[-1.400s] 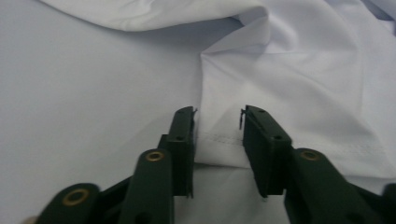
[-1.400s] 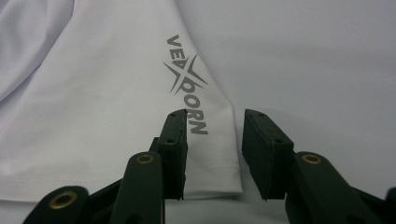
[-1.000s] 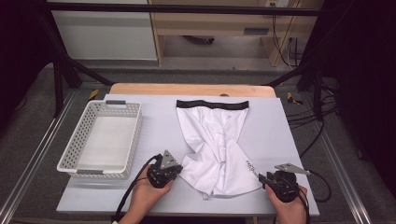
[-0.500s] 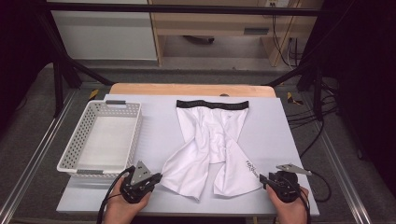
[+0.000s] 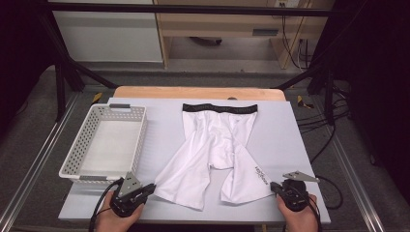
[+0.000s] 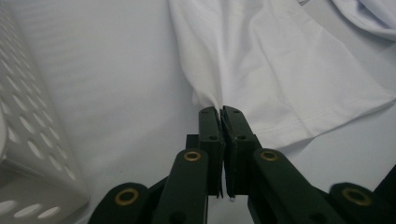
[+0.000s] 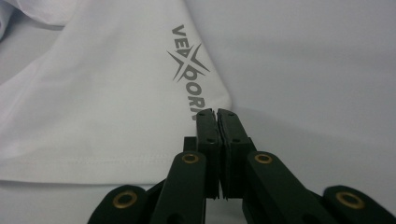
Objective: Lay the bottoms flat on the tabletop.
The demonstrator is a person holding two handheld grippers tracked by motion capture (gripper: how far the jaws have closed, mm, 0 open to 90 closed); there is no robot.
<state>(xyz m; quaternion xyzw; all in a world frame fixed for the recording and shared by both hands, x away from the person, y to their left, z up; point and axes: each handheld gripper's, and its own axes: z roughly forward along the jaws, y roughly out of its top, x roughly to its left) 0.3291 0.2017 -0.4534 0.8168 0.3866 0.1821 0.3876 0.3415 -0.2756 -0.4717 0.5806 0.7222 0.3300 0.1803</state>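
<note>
My left gripper [image 6: 219, 109] sits nearest me, just off the near corner of the basket [image 5: 140, 140], its jaws pressed together on the outer corner of one leg of the white shorts [image 5: 217, 145]. The cloth puckers up into the tips, so the bite is small and sits right on the edge. A firm tug could pull that corner free, and the leg would flop back on the table [image 5: 285, 130].

My right gripper [image 7: 215, 112] is well away from the basket, at the far leg's outer corner, just under the grey logo [image 7: 189, 60]. Its jaws have just been closing and now stand together. The corner of the hem runs in under the tips, so I judge that they have caught it, though only by a sliver. This grip worries me most, because if it holds only the top layer or the bare edge, one side would lift while the other stays down, and the shorts would twist.

Farther out, the shorts lie flat on the table beside the basket, legs spread towards me. The middle is still creased, and uneven pulling would drag those folds along.

Farthest, the black waistband [image 5: 220, 108] lies level with the basket's far end. Swinging the cloth that way could snag the rim and shove the basket
</note>
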